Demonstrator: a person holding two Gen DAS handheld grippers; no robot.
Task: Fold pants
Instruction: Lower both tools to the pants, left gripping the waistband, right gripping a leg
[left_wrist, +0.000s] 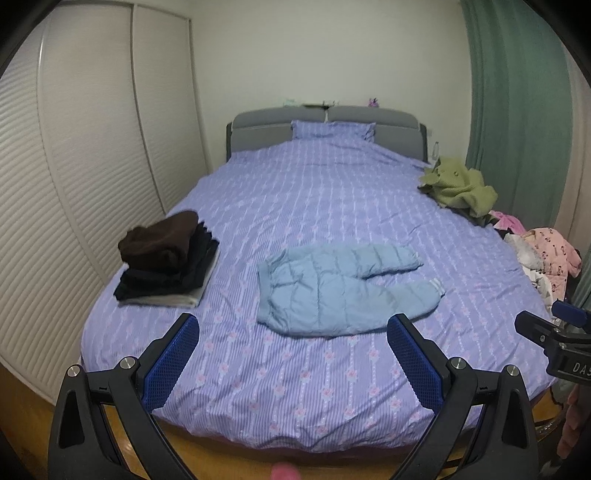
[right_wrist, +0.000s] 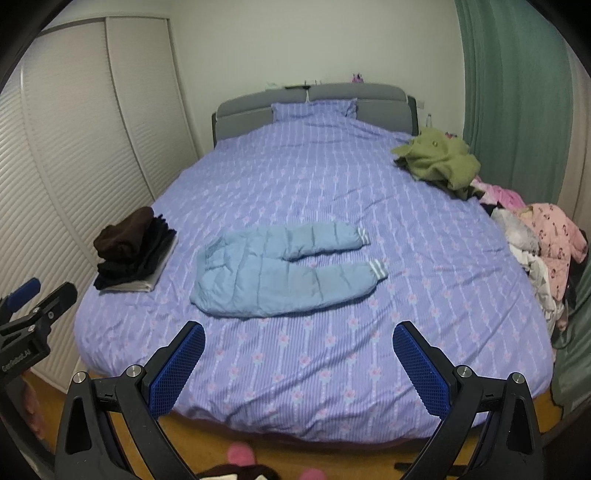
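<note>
Light blue padded pants (left_wrist: 332, 288) lie flat on the purple bed cover (left_wrist: 314, 192), waist to the left, both legs pointing right with striped cuffs; they also show in the right wrist view (right_wrist: 280, 266). My left gripper (left_wrist: 293, 328) is open and empty, held above the foot of the bed, short of the pants. My right gripper (right_wrist: 299, 336) is open and empty, also back from the pants. Each gripper shows at the edge of the other's view: the right one (left_wrist: 554, 332), the left one (right_wrist: 33, 317).
A stack of folded dark clothes (left_wrist: 166, 262) sits at the bed's left edge. A green garment (left_wrist: 458, 184) and a heap of pink and white clothes (left_wrist: 543, 254) lie along the right edge. Wardrobe doors (left_wrist: 74, 184) stand left, a green curtain (left_wrist: 517, 92) right.
</note>
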